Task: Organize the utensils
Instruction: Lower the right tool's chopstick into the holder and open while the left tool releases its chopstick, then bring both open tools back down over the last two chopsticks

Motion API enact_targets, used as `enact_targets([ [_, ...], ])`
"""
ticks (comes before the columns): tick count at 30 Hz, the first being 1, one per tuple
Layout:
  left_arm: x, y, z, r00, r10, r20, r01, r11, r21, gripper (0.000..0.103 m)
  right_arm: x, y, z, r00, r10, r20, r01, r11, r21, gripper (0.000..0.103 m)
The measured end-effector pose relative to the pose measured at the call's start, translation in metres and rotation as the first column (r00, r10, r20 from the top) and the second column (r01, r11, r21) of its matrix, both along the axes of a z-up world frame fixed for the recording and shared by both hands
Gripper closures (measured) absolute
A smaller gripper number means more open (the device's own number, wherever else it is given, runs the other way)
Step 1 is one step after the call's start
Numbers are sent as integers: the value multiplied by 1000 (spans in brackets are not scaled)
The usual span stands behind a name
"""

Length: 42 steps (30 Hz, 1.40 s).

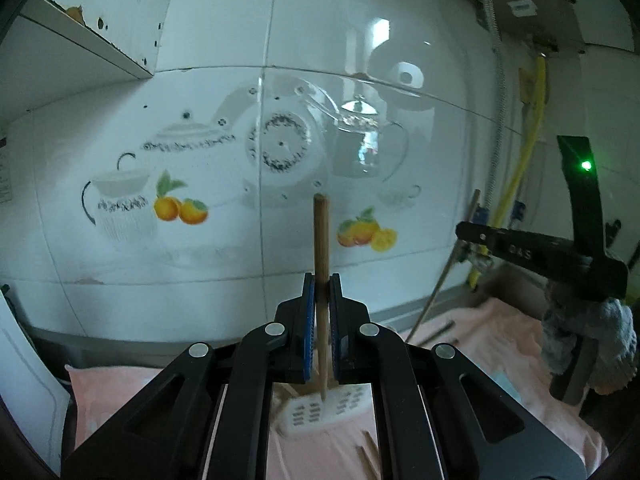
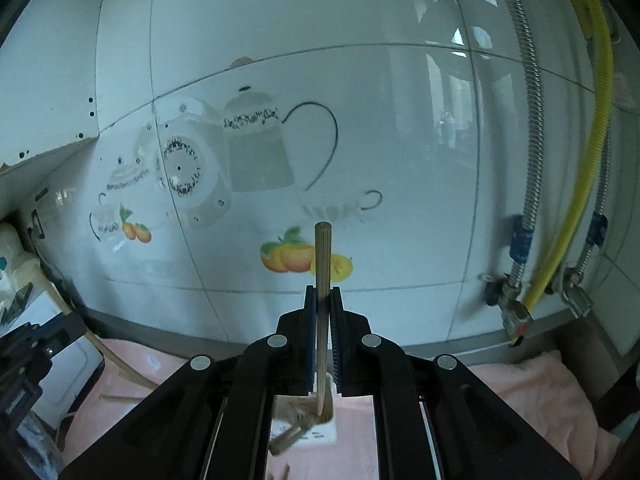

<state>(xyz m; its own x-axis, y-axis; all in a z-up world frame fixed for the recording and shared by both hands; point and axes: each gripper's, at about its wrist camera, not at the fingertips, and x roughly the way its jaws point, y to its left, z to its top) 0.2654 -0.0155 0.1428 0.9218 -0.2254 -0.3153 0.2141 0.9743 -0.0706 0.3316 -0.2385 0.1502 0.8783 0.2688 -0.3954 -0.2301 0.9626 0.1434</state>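
My left gripper (image 1: pixel 322 280) is shut on an upright wooden chopstick (image 1: pixel 321 240); its thin tip hangs above a white slotted utensil holder (image 1: pixel 316 414) lying on the pink towel (image 1: pixel 472 344). My right gripper (image 2: pixel 323 294) is likewise shut on a second upright chopstick (image 2: pixel 322 264), whose tip hangs over the white holder (image 2: pixel 310 436), which has several chopsticks in it. In the left wrist view the right gripper's black body (image 1: pixel 540 256) shows at the right, with its chopstick (image 1: pixel 448 268) slanting below it. Loose chopsticks (image 1: pixel 370 452) lie on the towel.
A tiled wall with teapot and fruit decals (image 1: pixel 280 148) stands close ahead. A yellow hose (image 2: pixel 580 184) and metal flex pipes (image 2: pixel 532 120) with valves run down the right. A shelf (image 1: pixel 80 40) juts out upper left. A white appliance (image 2: pixel 16 264) sits at the left edge.
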Motion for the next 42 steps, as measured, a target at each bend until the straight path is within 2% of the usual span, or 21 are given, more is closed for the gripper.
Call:
enact_targets([
  [4, 10, 5, -2, 999, 33, 4, -33, 999, 7, 97, 7, 7, -3, 1000, 14, 3, -14, 1000, -2, 96],
  [9, 14, 8, 4, 1000, 24, 14, -24, 999, -31, 97, 16, 15, -18, 999, 27, -27, -28, 999, -24, 96],
  [16, 20, 2, 4, 996, 59, 63, -60, 998, 12, 97, 23, 22, -42, 996, 43, -79, -48, 997, -61, 96],
  [23, 36, 5, -24, 998, 59, -4, -59, 998, -1, 97, 21, 24, -57, 993, 52, -106, -61, 995, -83, 96],
  [29, 47, 10, -40, 996, 54, -69, -55, 998, -9, 97, 13, 18, -55, 995, 44, -94, -52, 996, -76, 94],
  [31, 48, 10, -43, 996, 58, -74, -58, 998, -5, 97, 5, 16, -51, 996, 41, -76, -47, 996, -80, 91],
  [33, 47, 11, -43, 996, 54, -73, -54, 999, -5, 96, -3, 13, -47, 998, 36, -58, -40, 996, -83, 80],
  [35, 45, 10, -42, 996, 50, -71, -51, 999, -1, 96, -14, 11, -42, 999, 33, -34, -36, 996, -88, 78],
  [37, 40, 10, -40, 997, 47, -65, -47, 999, -2, 93, -26, 10, -39, 999, 33, -17, -34, 995, -90, 72],
  [39, 30, 11, -36, 997, 49, -51, -50, 999, -5, 82, -42, 8, -38, 999, 43, -5, -43, 995, -87, 64],
  [42, 14, 12, -33, 998, 51, -33, -51, 999, -1, 72, -67, 9, -45, 998, 57, -1, -57, 994, -93, 60],
])
